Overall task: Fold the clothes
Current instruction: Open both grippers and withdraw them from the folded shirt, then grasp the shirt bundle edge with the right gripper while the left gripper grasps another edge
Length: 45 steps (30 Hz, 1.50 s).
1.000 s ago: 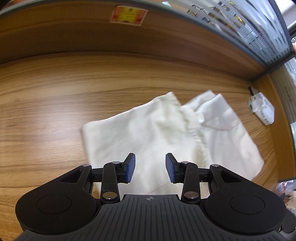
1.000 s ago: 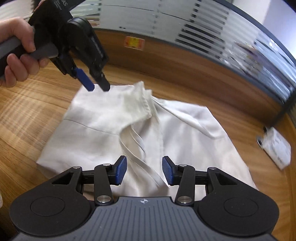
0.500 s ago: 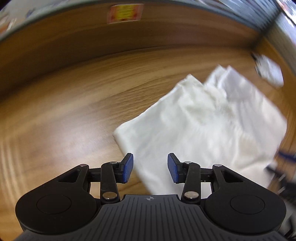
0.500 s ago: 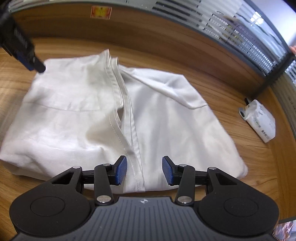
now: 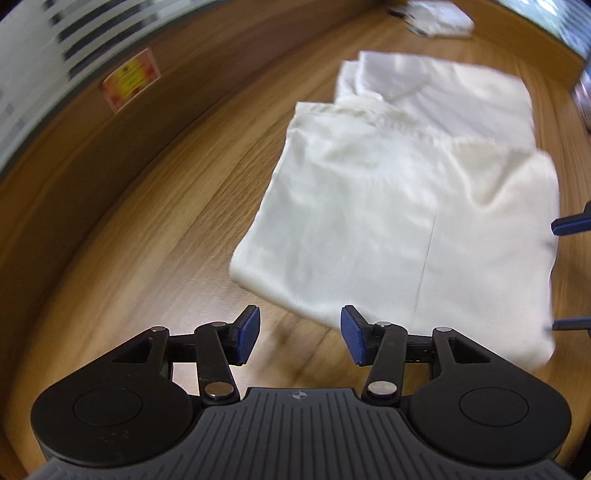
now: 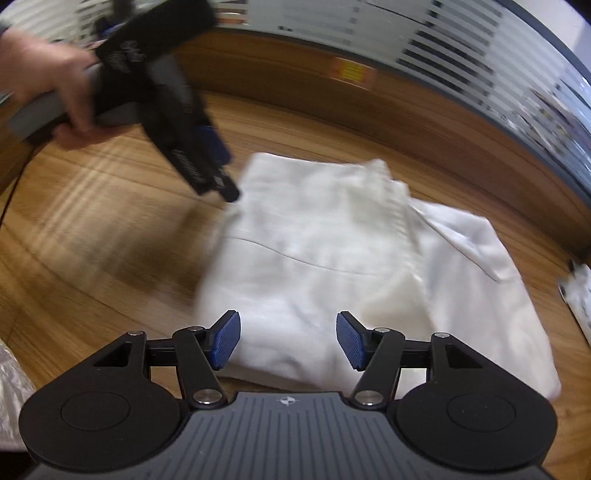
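Shirt: a white shirt (image 5: 402,206) lies folded on the bench (image 5: 155,229), collar end toward the far wall.
Left gripper (image 5: 299,338): fingers apart, gripping nothing; the shirt's near left corner lies just ahead of its right finger, bare wood between the fingers.
Right gripper (image 6: 288,339): fingers apart, gripping nothing, hanging over the shirt's near edge.
Hand (image 6: 44,85): in the right view, at far left, it holds the left gripper, tips close to the shirt's far left corner.
Bench: brown wood grain, raised wooden back edge.
Room: striped glass panel (image 6: 461,48) above, an orange sticker (image 5: 131,79) on the wood, a white packet (image 5: 439,16) at the far right.
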{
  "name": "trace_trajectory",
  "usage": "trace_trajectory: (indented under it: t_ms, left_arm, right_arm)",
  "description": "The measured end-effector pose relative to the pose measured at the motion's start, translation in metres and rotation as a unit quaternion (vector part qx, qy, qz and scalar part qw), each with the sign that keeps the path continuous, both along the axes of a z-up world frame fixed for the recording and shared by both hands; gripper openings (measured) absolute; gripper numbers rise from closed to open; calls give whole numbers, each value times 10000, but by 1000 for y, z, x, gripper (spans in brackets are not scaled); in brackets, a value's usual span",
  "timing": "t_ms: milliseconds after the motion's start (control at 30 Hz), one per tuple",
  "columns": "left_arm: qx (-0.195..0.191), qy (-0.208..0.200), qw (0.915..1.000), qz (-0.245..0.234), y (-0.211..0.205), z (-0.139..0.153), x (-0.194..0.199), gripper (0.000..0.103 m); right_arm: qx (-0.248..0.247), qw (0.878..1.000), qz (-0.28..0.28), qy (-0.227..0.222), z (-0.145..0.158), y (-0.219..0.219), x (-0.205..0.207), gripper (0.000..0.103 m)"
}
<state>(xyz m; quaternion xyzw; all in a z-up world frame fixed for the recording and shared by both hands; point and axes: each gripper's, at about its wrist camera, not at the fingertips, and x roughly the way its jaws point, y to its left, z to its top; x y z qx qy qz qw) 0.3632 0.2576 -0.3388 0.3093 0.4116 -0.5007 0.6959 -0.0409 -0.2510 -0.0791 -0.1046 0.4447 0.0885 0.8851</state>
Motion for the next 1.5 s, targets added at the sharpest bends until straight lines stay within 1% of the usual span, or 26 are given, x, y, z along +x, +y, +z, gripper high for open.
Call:
trace_trajectory:
  t_ms: [33, 100, 167, 300, 400, 433, 533, 567, 600, 667, 700, 733, 833, 867, 1000, 1067, 1100, 1200, 1267, 1433, 1500]
  left_arm:
    - [53, -69, 9999, -84, 1, 1, 1, 58]
    - [35, -66, 9999, -126, 4, 3, 3, 63]
    - [-62, -31, 9998, -165, 8, 7, 3, 64]
    - [-126, -172, 9993, -314, 12, 10, -3, 64]
    - [-179, -292, 9978, -566, 15, 13, -12, 64]
    - [-168, -330, 9968, -706, 16, 13, -16, 64]
    - [-97, -363, 9952, -909, 18, 11, -23, 64]
    - [-58, -362, 9945, -983, 19, 11, -26, 64]
    - [-55, -405, 9939, -1025, 20, 10, -29, 64]
    - [-47, -490, 9926, -1108, 22, 10, -34, 64]
    - [-46, -531, 9922, -1126, 22, 9, -36, 64]
    - [-41, -652, 9908, -1183, 23, 9, -40, 64]
    - [-35, -887, 9871, -1332, 24, 9, -48, 64]
    - [-19, -950, 9848, -1453, 25, 9, -54, 64]
    - [138, -1164, 9762, -1826, 25, 7, -71, 64]
    - [155, -1325, 9674, -2151, 26, 6, -86, 64]
    - [163, -1350, 9655, -2220, 25, 6, -90, 64]
    - [166, -1504, 9520, -2660, 23, 3, -113, 64]
    - [124, -1531, 9461, -2850, 20, 3, -124, 64]
    - [35, -1405, 9366, -3210, 9, 0, -145, 65]
    - [-11, -1494, 9314, -3318, 4, -1, -152, 65]
  right_arm:
    - [-36, 10000, 76, -7, -1, 7, 1, 65]
    - [-85, 9998, 193, -1, -5, 18, 3, 65]
    - [-166, 9995, 261, 57, -13, 28, 7, 65]
    - [-310, 9991, 261, 128, -30, 38, 9, 63]
    - [-387, 9989, 200, 152, -38, 42, 7, 62]
    - [-411, 9989, 176, 161, -41, 43, 7, 60]
    - [-405, 9990, 20, 166, -48, 41, 8, 59]
    - [-416, 9990, -47, 174, -51, 40, 8, 55]
    - [-453, 9988, -82, 169, -54, 39, 9, 54]
    - [-372, 9991, -133, 130, -56, 37, 9, 53]
    - [-326, 9993, -159, 127, -56, 36, 9, 49]
    - [-272, 9994, -188, 128, -57, 35, 9, 39]
    - [-74, 9995, -260, 160, -55, 30, 9, 19]
    - [-34, 9995, -266, 167, -54, 29, 8, 16]
    - [188, 9988, -384, 229, -47, 18, -1, 15]
    - [266, 9983, -437, 282, -45, 10, -12, 15]
    - [310, 9979, -467, 318, -43, 5, -19, 15]
    - [523, 9959, -606, 414, -36, -11, -41, 14]
    - [676, 9939, -754, 441, -30, -24, -55, 14]
    - [901, 9895, -1054, 411, -9, -53, -77, 14]
    - [903, 9892, -1084, 390, -1, -62, -79, 14]
